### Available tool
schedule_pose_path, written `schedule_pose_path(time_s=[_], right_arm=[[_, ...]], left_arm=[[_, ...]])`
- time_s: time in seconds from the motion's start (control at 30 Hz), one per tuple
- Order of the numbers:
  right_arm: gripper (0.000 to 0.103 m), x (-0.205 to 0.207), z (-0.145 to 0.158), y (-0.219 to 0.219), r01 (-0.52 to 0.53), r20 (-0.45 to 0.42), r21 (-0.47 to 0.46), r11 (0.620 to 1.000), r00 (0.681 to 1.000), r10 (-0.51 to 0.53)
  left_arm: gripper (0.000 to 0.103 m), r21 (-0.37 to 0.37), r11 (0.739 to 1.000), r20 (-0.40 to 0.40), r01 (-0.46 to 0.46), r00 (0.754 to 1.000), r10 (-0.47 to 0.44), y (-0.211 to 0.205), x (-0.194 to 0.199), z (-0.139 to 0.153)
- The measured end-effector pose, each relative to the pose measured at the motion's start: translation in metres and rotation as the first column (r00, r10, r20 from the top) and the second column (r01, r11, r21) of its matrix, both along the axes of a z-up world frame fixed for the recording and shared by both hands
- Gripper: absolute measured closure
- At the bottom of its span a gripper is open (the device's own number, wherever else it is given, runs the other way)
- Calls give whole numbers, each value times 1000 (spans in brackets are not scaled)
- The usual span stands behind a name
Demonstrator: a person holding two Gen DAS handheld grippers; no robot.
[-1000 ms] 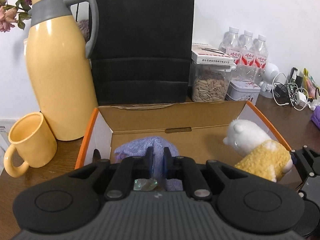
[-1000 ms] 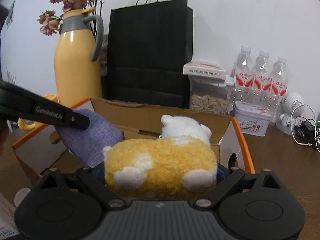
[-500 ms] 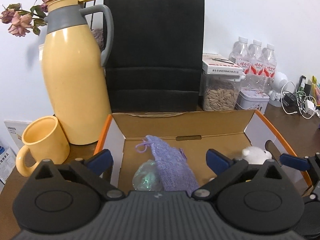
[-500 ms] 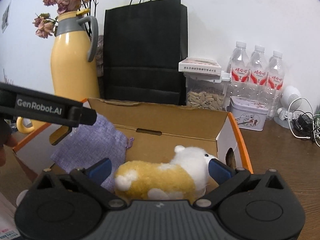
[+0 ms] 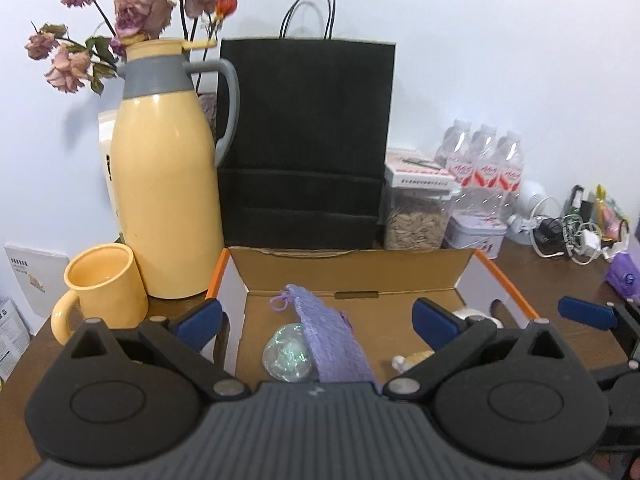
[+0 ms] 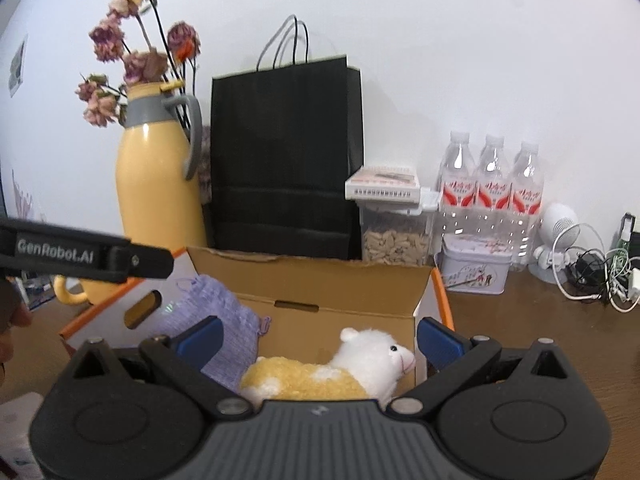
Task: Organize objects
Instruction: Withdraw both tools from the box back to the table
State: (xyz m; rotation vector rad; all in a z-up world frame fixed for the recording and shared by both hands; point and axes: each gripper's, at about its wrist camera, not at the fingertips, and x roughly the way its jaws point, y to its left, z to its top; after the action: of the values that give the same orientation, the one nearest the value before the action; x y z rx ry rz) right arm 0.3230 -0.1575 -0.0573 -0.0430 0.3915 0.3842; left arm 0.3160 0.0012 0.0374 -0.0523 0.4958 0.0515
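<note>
An open cardboard box (image 5: 352, 272) with orange edges stands on the brown table. Inside it, on the left, lie a purple knitted pouch (image 5: 332, 340) and a shiny translucent ball (image 5: 286, 358). A plush sheep (image 6: 320, 376) with a yellow body and white head lies on the right of the box floor. My left gripper (image 5: 318, 318) hangs open above the box's near side, nothing between its blue pads (image 5: 200, 318). My right gripper (image 6: 320, 339) is also open, above and clear of the sheep. In the right wrist view the left gripper's finger (image 6: 80, 256) shows as a black bar at left.
Behind the box stand a yellow thermos jug (image 5: 168, 184), a yellow mug (image 5: 104, 292), a black paper bag (image 5: 304, 148), a jar of seeds (image 5: 416, 220), three water bottles (image 5: 484, 168) and a small tin (image 5: 474, 236). Cables (image 5: 572, 236) lie at the far right.
The left gripper opened and let go of the purple pouch; the right one released the plush sheep. Both things now lie in the box, and both grippers have drawn back and upward.
</note>
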Motion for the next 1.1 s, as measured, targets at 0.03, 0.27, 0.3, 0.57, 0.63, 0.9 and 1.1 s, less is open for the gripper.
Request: schedule_pose_path(time_s=[0.03, 0.27, 0.3, 0.57, 0.63, 0.9, 1.1], right_arm=[[0, -5, 4, -2, -2, 11, 3, 1000, 1000, 2], [0, -41, 21, -11, -19, 63, 19, 1000, 998, 18], [0, -47, 22, -12, -24, 68, 17, 1000, 997, 23], [0, -96, 27, -19, -47, 104, -6, 999, 993, 48], [0, -108, 26, -22, -60, 101, 0, 998, 993, 60], [0, -150, 5, -31, -86, 56, -19, 996, 995, 87], [0, -172, -17, -42, -89, -13, -23, 996, 996, 89]], left_arm=[[0, -2, 1000, 9, 5, 1000, -5, 0, -5, 2], [0, -31, 999, 86, 24, 996, -21, 5, -50, 16], [0, -32, 999, 94, 26, 995, -23, 5, -56, 17], [0, -28, 999, 143, 46, 989, -42, 9, -110, 19], [0, -23, 999, 150, 48, 988, -44, 11, -124, 17], [0, -18, 999, 143, 33, 989, -31, 19, -174, -4], [0, -34, 999, 100, -13, 995, 16, 31, -206, -27]])
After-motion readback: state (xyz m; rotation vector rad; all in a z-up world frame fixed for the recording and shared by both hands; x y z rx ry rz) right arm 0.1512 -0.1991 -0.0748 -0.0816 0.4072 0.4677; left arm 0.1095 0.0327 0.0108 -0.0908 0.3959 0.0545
